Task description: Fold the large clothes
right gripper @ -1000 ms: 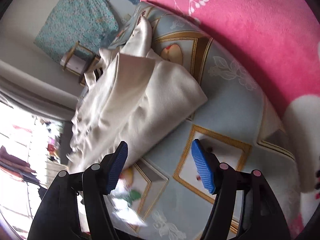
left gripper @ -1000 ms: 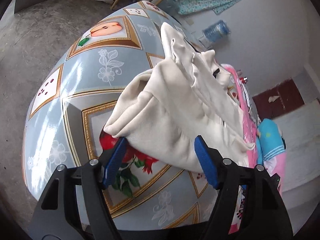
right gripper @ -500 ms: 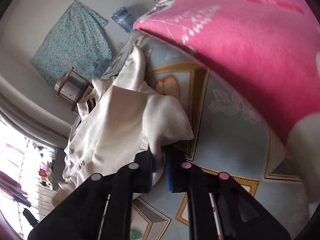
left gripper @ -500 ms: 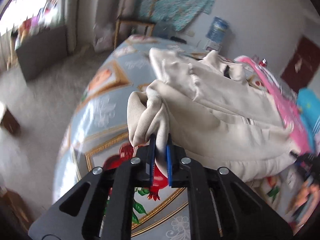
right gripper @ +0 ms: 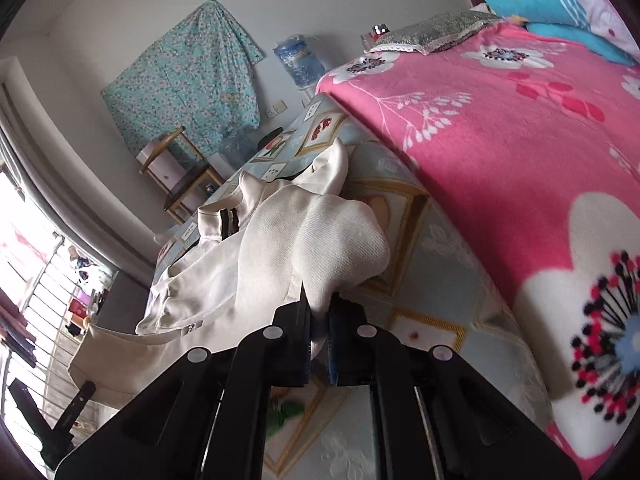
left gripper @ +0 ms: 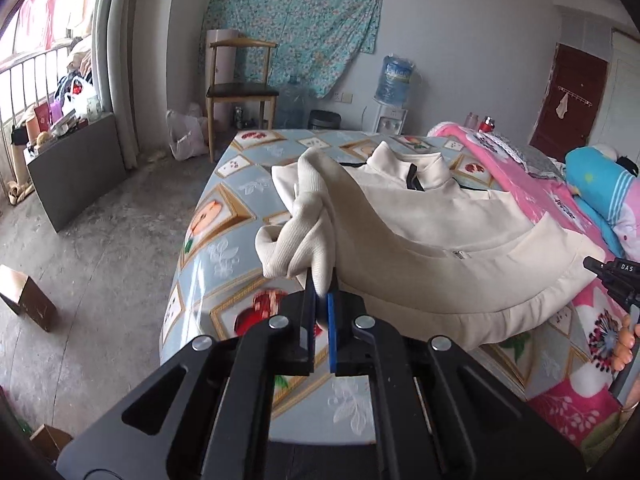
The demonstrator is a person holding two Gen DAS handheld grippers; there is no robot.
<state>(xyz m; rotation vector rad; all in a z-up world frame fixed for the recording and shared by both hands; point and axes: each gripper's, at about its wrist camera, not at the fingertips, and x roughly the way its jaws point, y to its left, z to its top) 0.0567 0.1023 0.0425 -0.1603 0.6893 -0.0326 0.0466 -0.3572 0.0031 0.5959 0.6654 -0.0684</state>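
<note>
The left gripper's (left gripper: 321, 300) fingers (left gripper: 308, 320) are pinching shut on a bunched corner of the cream jacket (left gripper: 440, 248), and the right gripper (right gripper: 319, 320) is clamping another corner of it the same way, no gap showing in either pair. The jacket is lying across the patterned cloth (left gripper: 224, 216), collar at twelve o'clock in the left view, the pink blanket (right gripper: 500, 152) at three o'clock beside it (its front zip is showing). Both held corners are hanging clear of the cloth, while the body is resting on it. Which corners these are is hard to say, probably the hem. No fold appears made: the jacket is looking rumpled, so nearly all the folding is remaining.
</note>
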